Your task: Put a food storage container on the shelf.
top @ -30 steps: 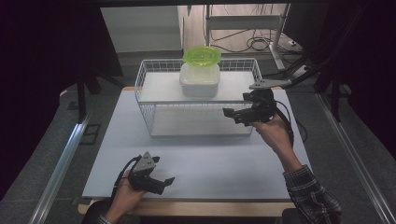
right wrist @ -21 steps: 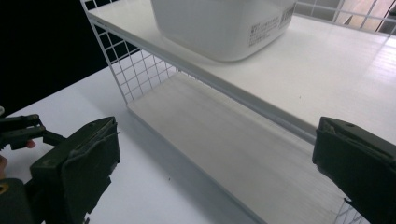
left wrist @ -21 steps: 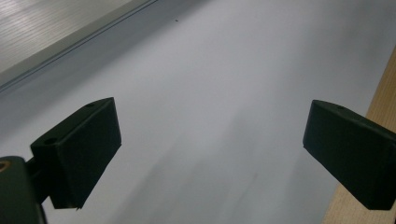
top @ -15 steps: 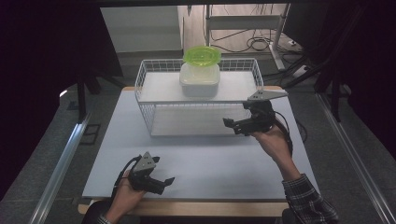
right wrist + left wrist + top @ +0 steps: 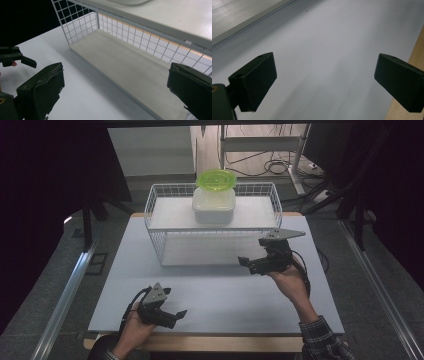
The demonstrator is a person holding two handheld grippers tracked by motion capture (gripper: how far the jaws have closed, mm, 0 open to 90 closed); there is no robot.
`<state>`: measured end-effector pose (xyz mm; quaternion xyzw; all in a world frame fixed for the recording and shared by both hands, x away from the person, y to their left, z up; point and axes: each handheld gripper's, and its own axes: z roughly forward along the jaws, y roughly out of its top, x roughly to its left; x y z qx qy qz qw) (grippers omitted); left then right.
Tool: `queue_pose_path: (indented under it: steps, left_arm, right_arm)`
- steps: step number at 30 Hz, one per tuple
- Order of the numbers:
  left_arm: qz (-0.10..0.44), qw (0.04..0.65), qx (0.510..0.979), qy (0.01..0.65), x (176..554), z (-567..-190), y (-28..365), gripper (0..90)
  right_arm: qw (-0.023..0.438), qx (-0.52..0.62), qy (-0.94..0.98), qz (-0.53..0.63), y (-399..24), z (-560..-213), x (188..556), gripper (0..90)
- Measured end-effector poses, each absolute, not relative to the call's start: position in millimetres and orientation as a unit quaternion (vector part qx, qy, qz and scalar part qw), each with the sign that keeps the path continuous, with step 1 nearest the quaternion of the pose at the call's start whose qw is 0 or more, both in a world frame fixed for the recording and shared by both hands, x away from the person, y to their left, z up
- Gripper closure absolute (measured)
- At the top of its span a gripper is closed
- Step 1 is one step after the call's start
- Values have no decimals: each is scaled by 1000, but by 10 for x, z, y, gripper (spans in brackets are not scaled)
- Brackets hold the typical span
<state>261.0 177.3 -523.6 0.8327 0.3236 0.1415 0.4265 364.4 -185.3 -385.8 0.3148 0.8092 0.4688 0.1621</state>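
While my right gripper (image 5: 256,264) hangs empty with jaws wide apart just off the wire rack's (image 5: 159,240) front right corner, the white plastic container (image 5: 214,206) sits on the rack's top shelf at about eleven o'clock from it, under a glossy round green lid (image 5: 216,179). The rack's long axis runs nine to three. My left gripper (image 5: 167,316), spread wide too, rests low on the smooth pale table (image 5: 215,290), well apart, so the right one is nearer.
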Motion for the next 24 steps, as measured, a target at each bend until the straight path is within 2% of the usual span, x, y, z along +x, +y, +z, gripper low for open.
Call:
queue_pose_path:
  steps: [24]
  left_arm:
    - [134,425,836,320,2608,-5245,1771,36]
  right_arm:
    - [151,329,817,449,-2013,-4231,3412,0]
